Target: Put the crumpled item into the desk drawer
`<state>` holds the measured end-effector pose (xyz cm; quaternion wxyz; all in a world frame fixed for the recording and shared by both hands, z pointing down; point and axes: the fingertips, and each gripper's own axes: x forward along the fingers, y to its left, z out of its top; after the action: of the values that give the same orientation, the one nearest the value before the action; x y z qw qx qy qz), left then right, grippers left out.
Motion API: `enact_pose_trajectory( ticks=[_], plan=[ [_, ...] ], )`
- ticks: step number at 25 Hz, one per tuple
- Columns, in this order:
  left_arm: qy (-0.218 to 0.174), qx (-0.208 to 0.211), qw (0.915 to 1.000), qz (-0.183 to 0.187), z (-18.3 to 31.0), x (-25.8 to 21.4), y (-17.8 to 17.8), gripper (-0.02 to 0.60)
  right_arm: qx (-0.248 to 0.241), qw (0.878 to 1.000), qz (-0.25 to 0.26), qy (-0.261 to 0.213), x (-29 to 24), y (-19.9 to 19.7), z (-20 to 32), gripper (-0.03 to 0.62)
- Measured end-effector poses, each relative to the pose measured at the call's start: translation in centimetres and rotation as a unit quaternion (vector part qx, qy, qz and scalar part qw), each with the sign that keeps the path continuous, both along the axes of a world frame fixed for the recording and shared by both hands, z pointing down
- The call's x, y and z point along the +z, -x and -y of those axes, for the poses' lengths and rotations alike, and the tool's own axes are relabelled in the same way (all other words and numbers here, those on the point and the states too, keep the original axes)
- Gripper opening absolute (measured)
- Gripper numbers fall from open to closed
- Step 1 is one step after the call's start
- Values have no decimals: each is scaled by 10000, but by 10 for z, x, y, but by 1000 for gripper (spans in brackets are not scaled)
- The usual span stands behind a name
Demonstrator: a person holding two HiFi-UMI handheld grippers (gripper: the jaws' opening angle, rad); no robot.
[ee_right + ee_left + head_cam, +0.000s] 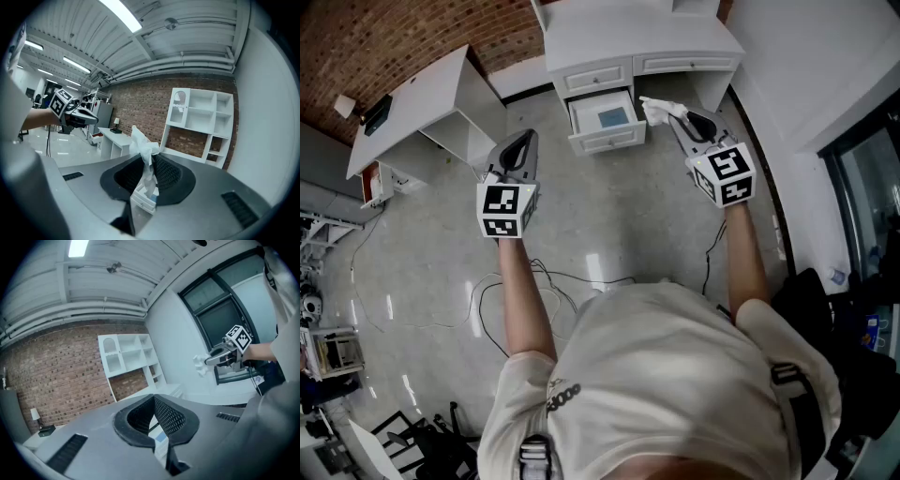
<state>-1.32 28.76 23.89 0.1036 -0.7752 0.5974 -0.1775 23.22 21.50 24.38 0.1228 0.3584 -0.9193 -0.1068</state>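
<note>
Head view. A person is standing on a pale floor (619, 216) facing a white desk (637, 37) and is holding 2 grippers out at about the same level. 1 drawer (607, 141) at the desk's front edge is standing pulled out, and a blue-faced object (612, 117) is lying flat inside it.

The right gripper (677, 114) is clenching the crumpled item (661, 110), a wad of white, tissue-like material. The wad is hanging in the air off the drawer's right edge, just beside it and outside it; how high it is hanging cannot be told. In the right gripper view the 2 pads are pinching the wad near its middle: 1 twisted end is sticking up beyond the tips, the other is trailing down between the jaws, and the open drawer is showing below it.

The left gripper (528, 136) is hovering well to the left of the drawer, over the floor. In the left gripper view its jaws are standing narrowly apart with nothing between them, and only the drawer is showing through the gap.

A 2nd white desk (422, 103) is standing near the upper left corner of the floor.
</note>
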Motion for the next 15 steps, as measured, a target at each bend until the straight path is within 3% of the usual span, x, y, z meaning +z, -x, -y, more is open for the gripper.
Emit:
enact_pose_trajectory(
  ticks=[6,15],
  plan=[
    [-32,-98,9999,-101,-1,0,-13,18,-133,9999,90,-9,-2,-15,-1,67],
    [59,-429,9990,-115,4,16,-67,18,-371,9966,691,268,7,-86,11,67]
  ],
)
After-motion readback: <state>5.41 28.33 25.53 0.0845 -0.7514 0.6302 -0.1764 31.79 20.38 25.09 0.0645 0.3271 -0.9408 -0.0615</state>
